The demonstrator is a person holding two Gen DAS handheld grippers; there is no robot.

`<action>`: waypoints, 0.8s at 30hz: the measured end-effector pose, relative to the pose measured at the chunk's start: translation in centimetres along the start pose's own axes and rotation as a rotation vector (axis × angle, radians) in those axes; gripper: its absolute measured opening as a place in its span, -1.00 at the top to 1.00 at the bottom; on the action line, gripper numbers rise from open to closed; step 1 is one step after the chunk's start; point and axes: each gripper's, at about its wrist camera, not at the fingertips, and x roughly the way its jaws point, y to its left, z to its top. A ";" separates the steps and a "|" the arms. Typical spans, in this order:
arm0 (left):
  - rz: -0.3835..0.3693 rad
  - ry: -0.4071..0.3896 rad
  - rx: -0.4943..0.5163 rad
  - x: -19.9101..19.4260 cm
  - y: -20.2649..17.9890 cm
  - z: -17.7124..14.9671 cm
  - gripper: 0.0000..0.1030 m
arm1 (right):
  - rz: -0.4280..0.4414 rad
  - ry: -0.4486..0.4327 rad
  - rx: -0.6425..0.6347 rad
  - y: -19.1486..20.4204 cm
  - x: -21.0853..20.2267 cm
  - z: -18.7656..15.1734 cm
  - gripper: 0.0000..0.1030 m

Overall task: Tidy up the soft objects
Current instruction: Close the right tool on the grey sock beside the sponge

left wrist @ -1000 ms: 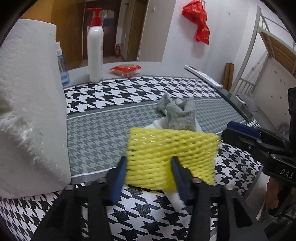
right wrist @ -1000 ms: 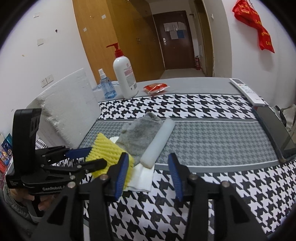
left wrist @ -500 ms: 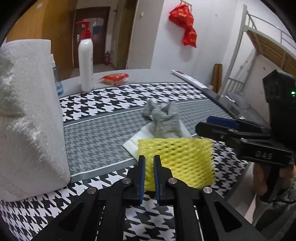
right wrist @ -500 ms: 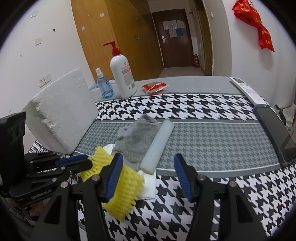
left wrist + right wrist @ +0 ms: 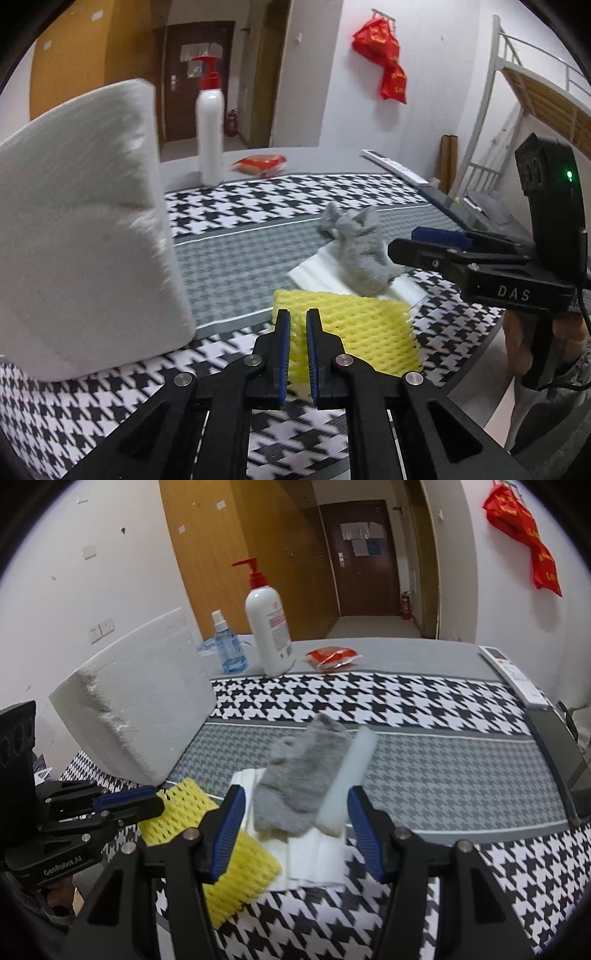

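Between left jaws (pinched): yellow foam net [image 5: 354, 325].

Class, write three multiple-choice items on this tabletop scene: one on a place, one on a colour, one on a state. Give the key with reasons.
1. Where does the grey sock lie?
A. on the white foam sheets
B. beside the pump bottle
C. on the remote

2. What colour is the foam net?
A. red
B. yellow
C. blue

3. How is the left gripper?
A. wide open
B. out of view
C. shut on the net's edge

Key: A, sock rests over the sheets; B, mesh is plainly yellow; C, pads pinch its near edge.
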 end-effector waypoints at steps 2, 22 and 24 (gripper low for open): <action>0.016 -0.002 -0.012 -0.1 0.4 -0.2 0.82 | -0.004 0.011 -0.009 0.4 0.5 0.2 -0.20; -0.033 0.027 0.041 -0.2 -0.9 -1.4 -0.18 | -0.019 0.067 -0.056 1.3 3.3 1.2 0.17; -0.028 0.035 0.058 0.1 -1.4 -1.5 -0.18 | -0.019 0.080 -0.063 1.3 3.6 1.1 0.30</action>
